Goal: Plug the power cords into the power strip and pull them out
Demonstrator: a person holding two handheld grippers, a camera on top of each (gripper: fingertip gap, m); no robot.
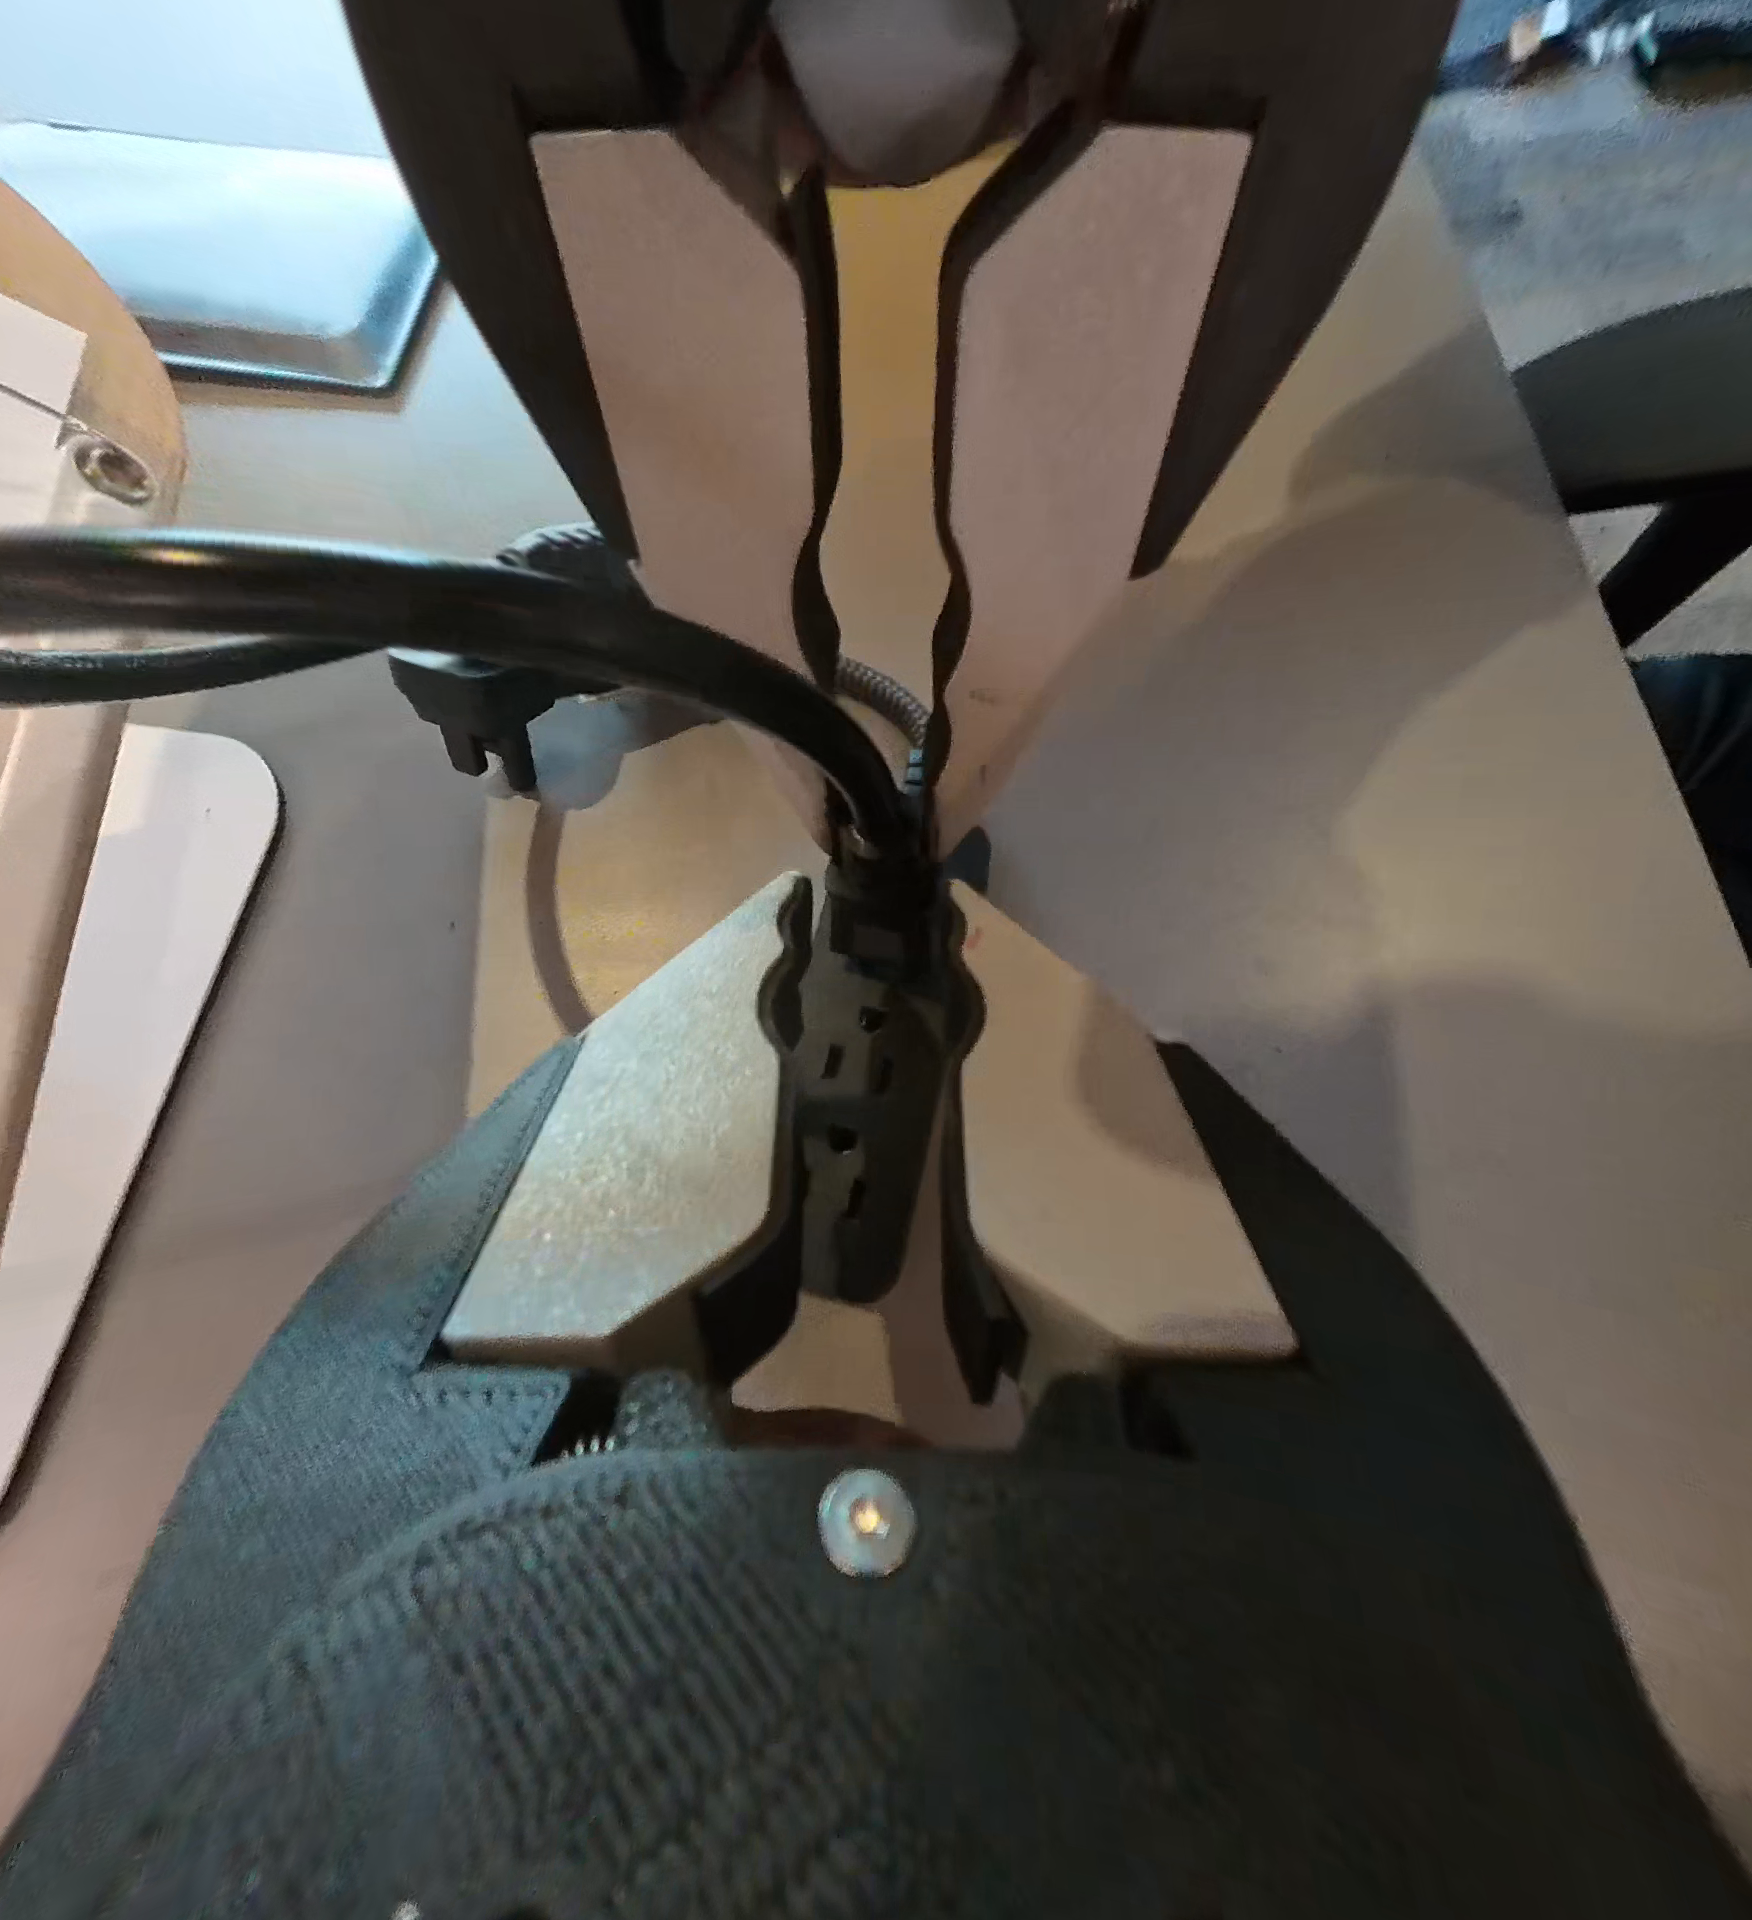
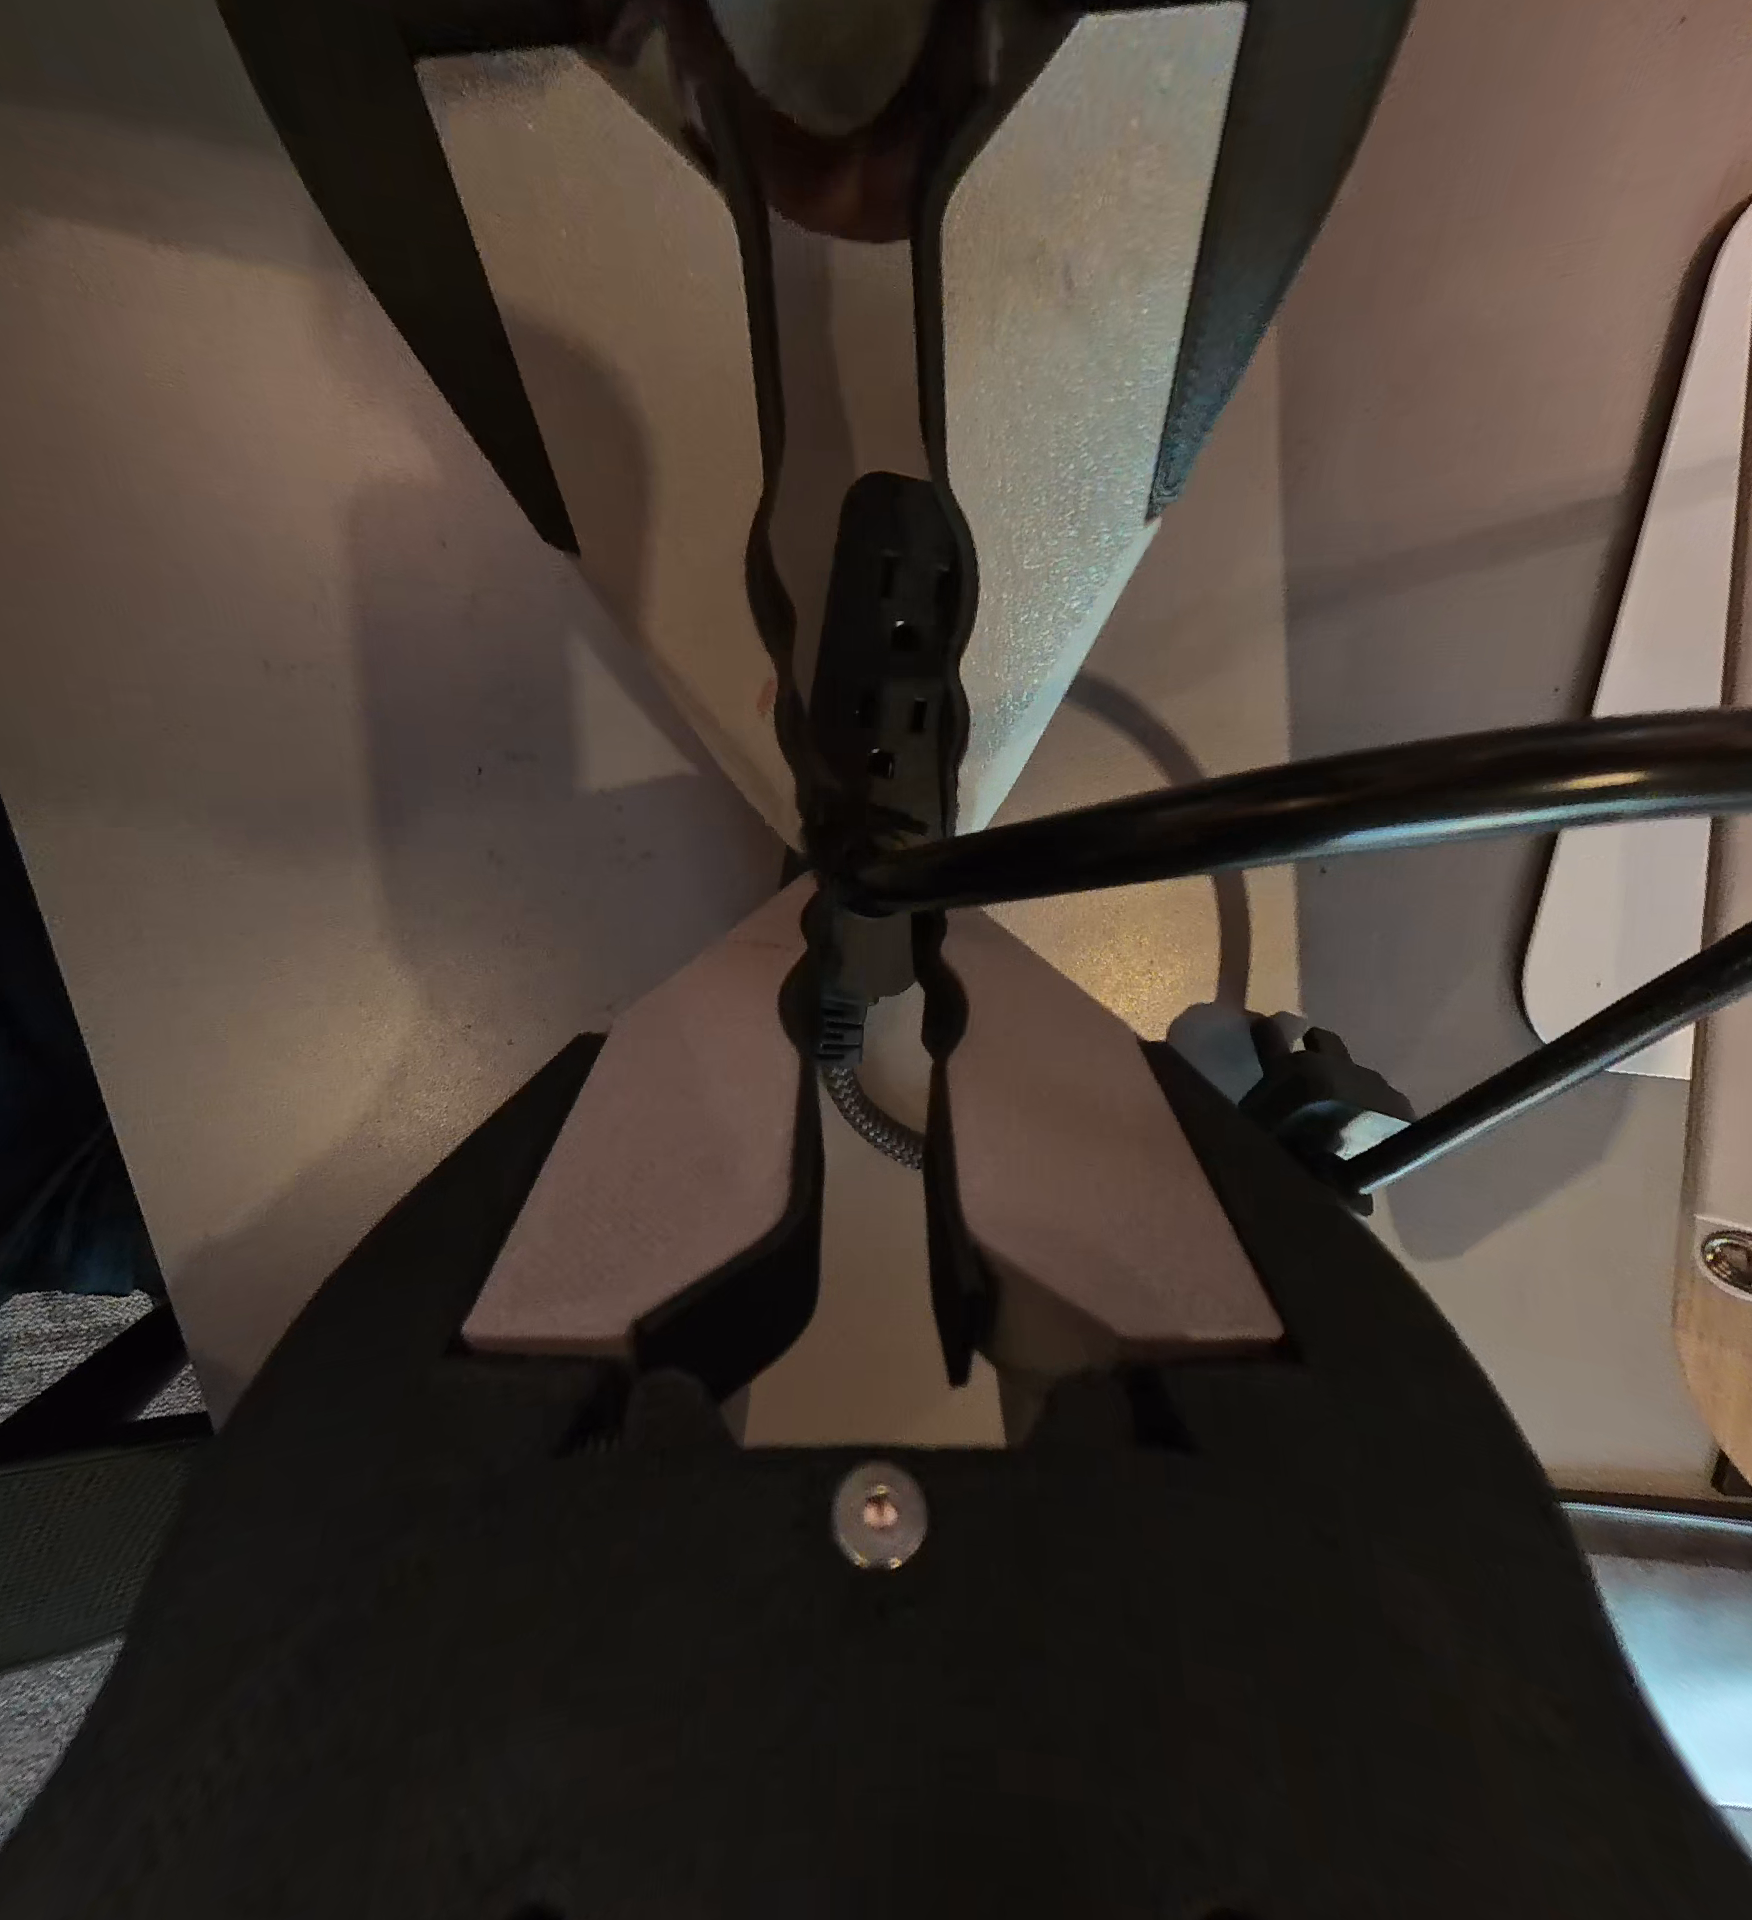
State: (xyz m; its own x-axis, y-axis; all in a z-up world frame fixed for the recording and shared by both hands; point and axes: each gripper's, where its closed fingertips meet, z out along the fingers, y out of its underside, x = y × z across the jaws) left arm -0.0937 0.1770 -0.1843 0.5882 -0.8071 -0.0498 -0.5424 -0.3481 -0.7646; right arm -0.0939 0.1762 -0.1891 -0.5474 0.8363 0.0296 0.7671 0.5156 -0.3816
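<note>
Left tool (image 1: 877,935) clamped on power strip (image 1: 856,1101), plugged black cord (image 1: 539,613)

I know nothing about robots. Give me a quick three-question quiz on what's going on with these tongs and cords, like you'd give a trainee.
1. True or false: the left tongs clamp the black plastic power strip by its sides.
2. How many empty outlets show on the strip's face? A) none B) two C) five
3. Fill in: besides the thick glossy black cord that meets the strip's far end, a second black plug lies loose on the pale ___.

Key: 1 true; 2 B; 3 table.
</note>
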